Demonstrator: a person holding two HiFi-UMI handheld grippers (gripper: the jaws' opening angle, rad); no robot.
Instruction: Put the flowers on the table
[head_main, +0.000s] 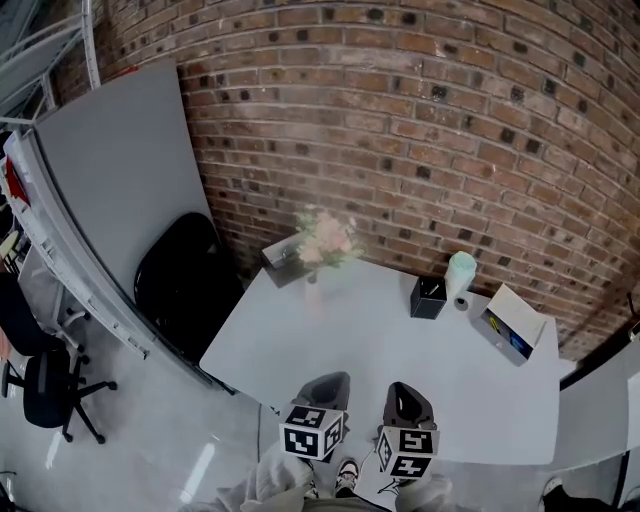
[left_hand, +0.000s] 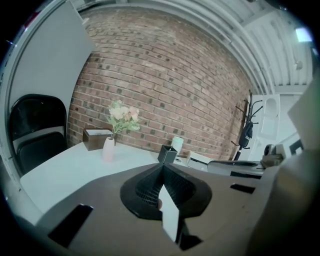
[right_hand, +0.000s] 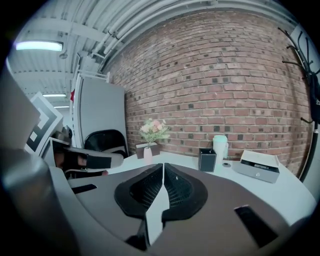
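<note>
Flowers (head_main: 325, 238) stand on grey table (head_main: 350, 335), apparently just before brick wall (head_main: 420, 120).

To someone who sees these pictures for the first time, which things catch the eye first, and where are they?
The pale pink flowers in a small vase stand out first, at the far left corner of the white table, against the red brick wall. Next come the left gripper and the right gripper, side by side at the table's near edge, both shut and empty.
</note>
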